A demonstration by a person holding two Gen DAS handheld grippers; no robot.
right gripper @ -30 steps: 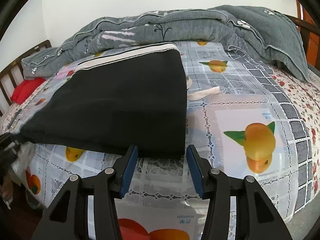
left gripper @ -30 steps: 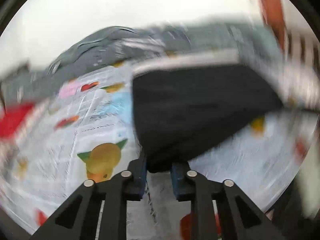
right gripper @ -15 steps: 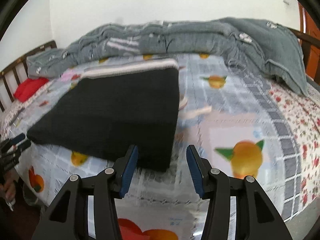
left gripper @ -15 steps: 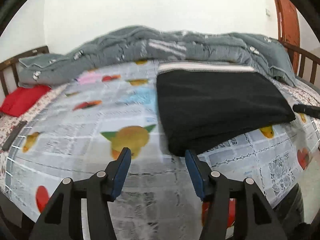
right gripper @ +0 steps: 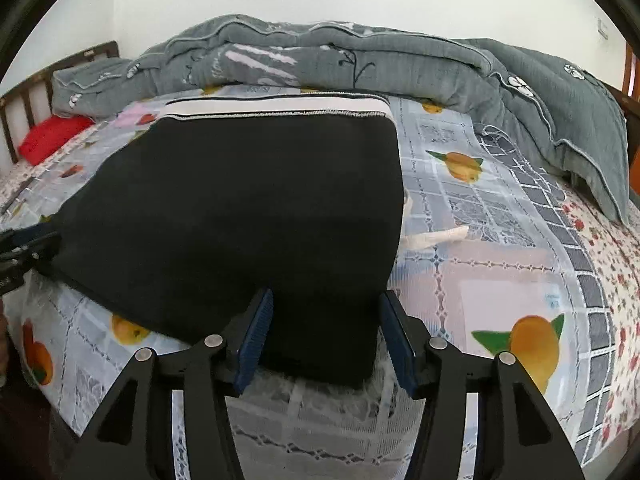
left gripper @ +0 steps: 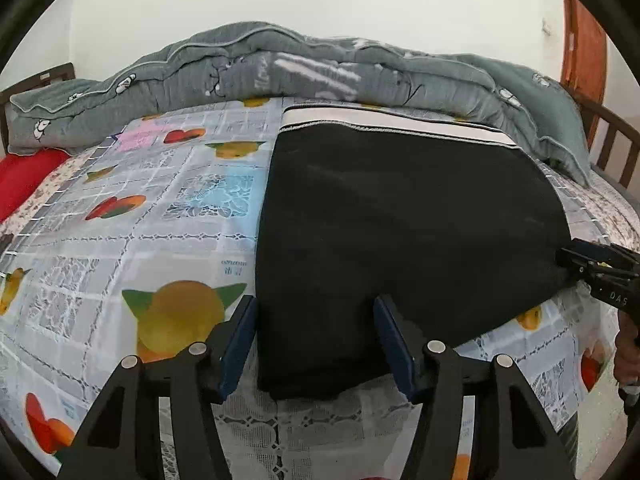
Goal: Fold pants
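- The pants (left gripper: 400,232), black and folded into a broad pad, fill the centre and right of the left wrist view; in the right wrist view they take the centre and left (right gripper: 248,216).
- They lie flat on the sheet (left gripper: 132,216), which is printed with fruit; their white waistband (left gripper: 392,124) runs along the far edge, near the quilt.
- The left gripper (left gripper: 316,344) sits at bottom centre, blue pads spread wide with nothing between them, at the pants' near left corner.
- The right gripper (right gripper: 326,338) is likewise at bottom centre of its own view, pads spread apart and holding nothing, at the near right corner of the pants.
- In the left wrist view the right gripper shows at the right edge (left gripper: 600,268), its tip touching or just beside the pants' corner.
- A grey quilt (left gripper: 304,68) is heaped across the upper part of both views.
- A red pillow (left gripper: 20,176) lies at the left edge.
- A white strip (right gripper: 436,238) lies on the sheet just right of the pants.
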